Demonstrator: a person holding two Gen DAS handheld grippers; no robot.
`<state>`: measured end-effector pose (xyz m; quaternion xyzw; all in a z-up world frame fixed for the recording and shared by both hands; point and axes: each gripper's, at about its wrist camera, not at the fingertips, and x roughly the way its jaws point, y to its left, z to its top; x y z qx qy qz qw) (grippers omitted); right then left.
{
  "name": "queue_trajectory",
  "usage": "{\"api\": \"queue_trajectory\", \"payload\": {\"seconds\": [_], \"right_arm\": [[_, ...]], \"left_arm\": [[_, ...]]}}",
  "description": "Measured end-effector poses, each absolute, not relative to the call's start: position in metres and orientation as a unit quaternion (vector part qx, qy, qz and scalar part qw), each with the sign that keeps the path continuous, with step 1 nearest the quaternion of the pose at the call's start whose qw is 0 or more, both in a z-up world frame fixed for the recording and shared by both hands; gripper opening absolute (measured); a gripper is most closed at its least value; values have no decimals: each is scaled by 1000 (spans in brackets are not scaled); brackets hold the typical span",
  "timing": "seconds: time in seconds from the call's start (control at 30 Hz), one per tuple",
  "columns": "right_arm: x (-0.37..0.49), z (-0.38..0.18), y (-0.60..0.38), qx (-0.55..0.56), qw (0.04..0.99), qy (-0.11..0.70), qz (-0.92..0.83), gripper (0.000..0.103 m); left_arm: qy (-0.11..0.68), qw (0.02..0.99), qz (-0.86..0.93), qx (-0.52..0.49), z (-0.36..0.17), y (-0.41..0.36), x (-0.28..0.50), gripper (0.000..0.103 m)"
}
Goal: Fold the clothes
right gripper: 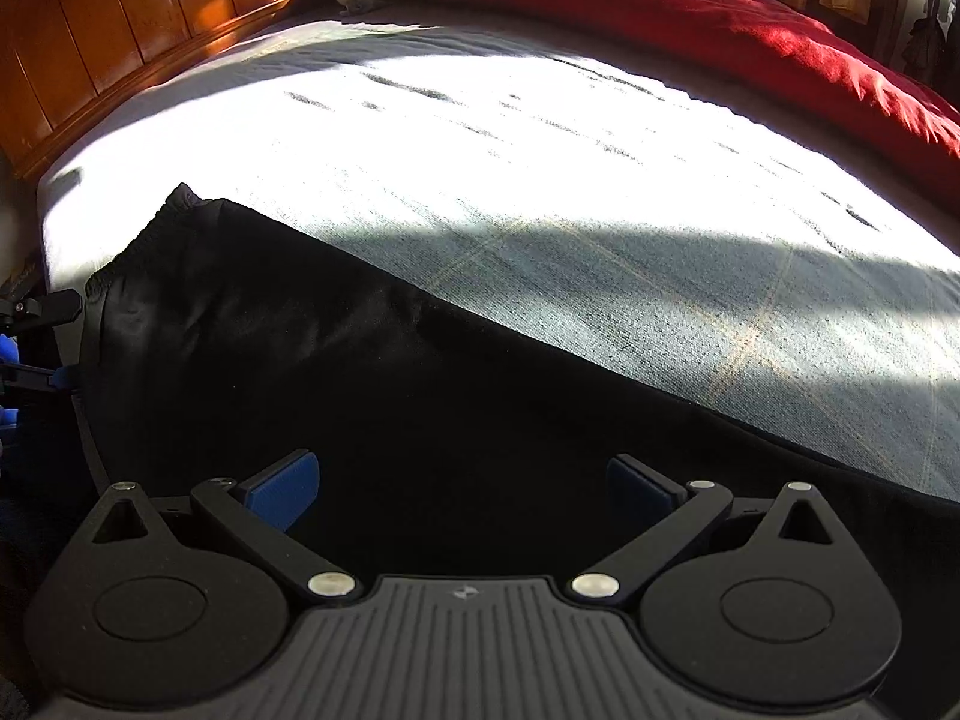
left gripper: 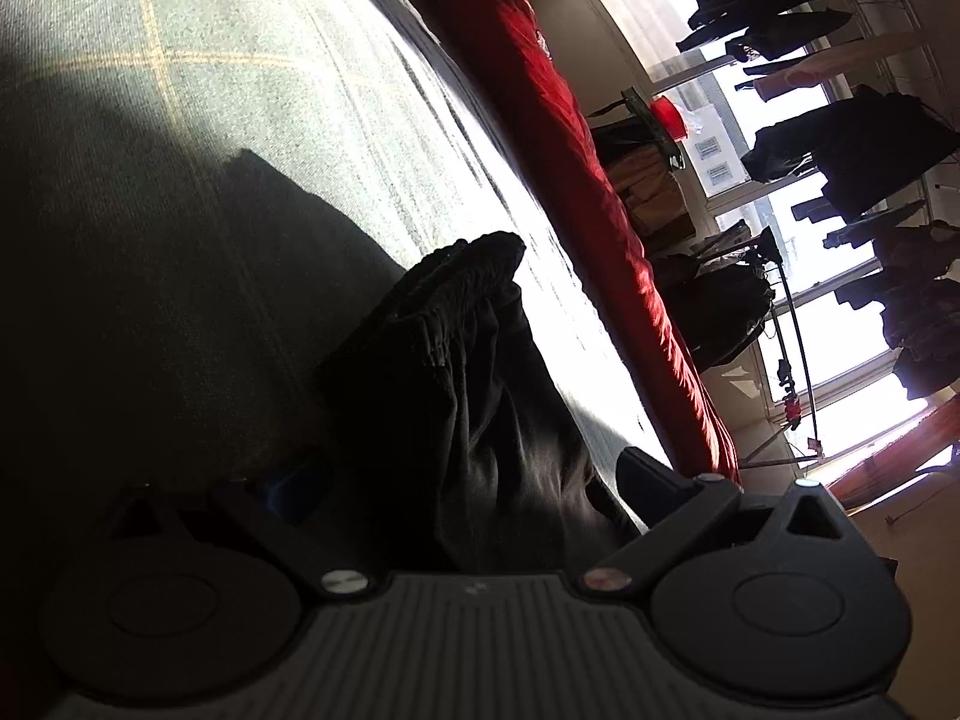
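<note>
Left tool (left gripper: 468,480) spread round bunched black garment (left gripper: 474,360); right tool (right gripper: 462,486) agape over its flat spread

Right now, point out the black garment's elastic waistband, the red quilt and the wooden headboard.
elastic waistband (left gripper: 462,276), left wrist view, gathered edge.
red quilt (right gripper: 690,6), right wrist view, sunlit top.
wooden headboard (right gripper: 120,18), right wrist view, panel face.

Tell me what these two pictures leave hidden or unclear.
- Black garment, right wrist view: its near part runs off the bottom edge behind the right tool, so its full shape is unknown.
- Left tool, left wrist view: deep shadow and bunched black cloth hide whether it grips.
- Hanging clothes, left wrist view: window glare leaves silhouettes only.
</note>
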<state>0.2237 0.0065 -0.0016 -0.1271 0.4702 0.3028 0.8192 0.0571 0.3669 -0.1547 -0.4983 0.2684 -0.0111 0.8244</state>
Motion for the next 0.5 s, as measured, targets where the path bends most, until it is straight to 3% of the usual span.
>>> {"api": "queue_trajectory", "payload": {"seconds": [0.5], "right_arm": [[220, -1, 33, -137, 813, 471, 315, 103]], "left_arm": [[244, 821, -75, -510, -168, 371, 64, 102]]}}
